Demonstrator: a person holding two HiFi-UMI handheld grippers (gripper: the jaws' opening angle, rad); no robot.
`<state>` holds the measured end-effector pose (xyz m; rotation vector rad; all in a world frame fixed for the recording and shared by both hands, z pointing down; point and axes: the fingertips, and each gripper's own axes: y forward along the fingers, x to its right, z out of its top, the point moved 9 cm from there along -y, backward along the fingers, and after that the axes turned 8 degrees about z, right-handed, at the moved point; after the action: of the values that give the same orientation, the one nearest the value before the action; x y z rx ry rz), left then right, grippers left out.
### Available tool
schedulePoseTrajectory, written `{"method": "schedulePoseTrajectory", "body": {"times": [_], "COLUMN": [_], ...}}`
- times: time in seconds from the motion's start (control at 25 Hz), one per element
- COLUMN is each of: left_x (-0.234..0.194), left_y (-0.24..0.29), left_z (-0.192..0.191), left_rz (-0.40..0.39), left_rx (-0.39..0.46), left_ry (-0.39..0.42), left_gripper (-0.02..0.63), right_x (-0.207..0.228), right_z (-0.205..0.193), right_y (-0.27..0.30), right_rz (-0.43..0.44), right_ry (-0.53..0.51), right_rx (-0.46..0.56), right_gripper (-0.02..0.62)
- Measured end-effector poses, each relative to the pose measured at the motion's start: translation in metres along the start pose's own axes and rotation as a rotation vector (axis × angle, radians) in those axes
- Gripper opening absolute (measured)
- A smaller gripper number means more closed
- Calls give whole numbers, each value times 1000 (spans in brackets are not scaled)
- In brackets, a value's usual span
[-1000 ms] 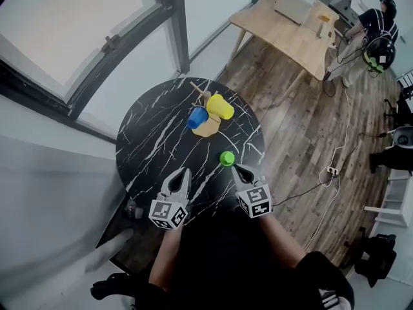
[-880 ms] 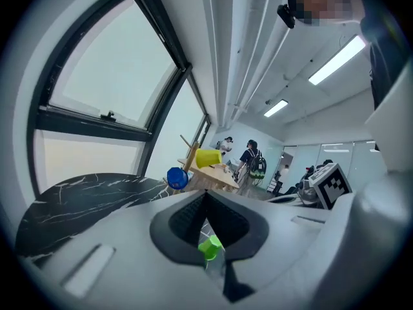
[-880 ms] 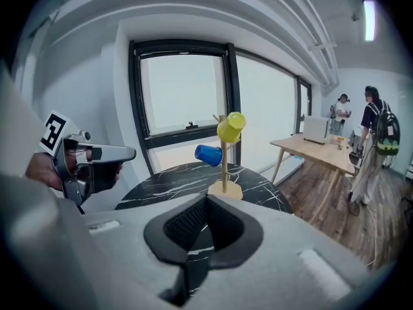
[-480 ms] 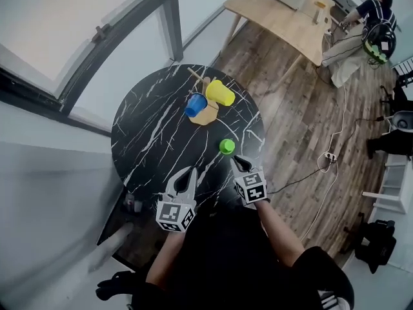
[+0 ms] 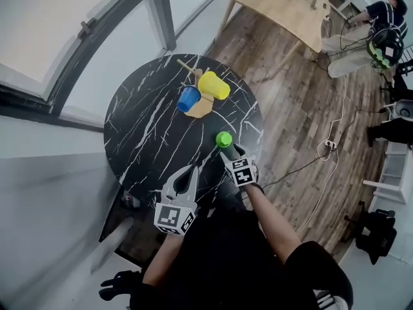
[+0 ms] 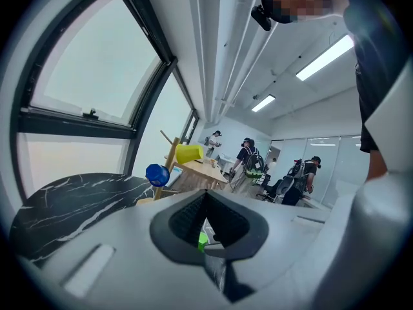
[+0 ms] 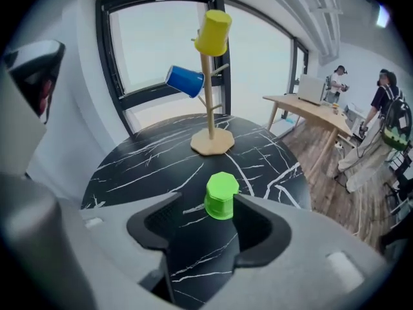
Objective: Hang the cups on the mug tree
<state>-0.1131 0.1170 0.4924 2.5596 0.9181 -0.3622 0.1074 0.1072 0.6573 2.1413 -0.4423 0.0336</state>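
Right gripper view, pickup step: right gripper (image 7: 206,202) jaws opening, green cup (image 7: 222,196) upside down ahead at their mouth, ungripped; next likely push forward, clamp, lift to free peg on mug tree (image 7: 210,108) beyond; left gripper (image 6: 206,196) closed on nothing.

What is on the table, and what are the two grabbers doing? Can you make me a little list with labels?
table: round black marble-look table with white veins
mug tree: wooden mug tree, upright on the table
hung cups: blue plastic cup on a lower peg, yellow plastic cup higher up
loose cup: green plastic cup, upside down on the table, not yet hung
right gripper: jaws opening, green cup at their tips, not gripped
left gripper: jaws together, nothing held
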Motion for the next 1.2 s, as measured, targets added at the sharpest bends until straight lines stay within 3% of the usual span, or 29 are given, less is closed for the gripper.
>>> {"method": "schedulePoseTrajectory", "body": {"times": [0.32, 0.76, 1.2], "left_x": [2, 5, 18], "left_y": [11, 24, 36], "left_z": [-4, -5, -2], "left_rz": [26, 43, 37], "left_rx": [-22, -23, -10], "left_ry": [-24, -65, -45], "left_gripper": [0, 0, 0], "right_x": [19, 26, 36], "right_z": [1, 6, 7], "right_y": [36, 53, 37], "right_rz": [-30, -18, 2], "right_ry": [27, 23, 3], "right_rx": [-10, 1, 34], "right_gripper": [270, 252, 236]}}
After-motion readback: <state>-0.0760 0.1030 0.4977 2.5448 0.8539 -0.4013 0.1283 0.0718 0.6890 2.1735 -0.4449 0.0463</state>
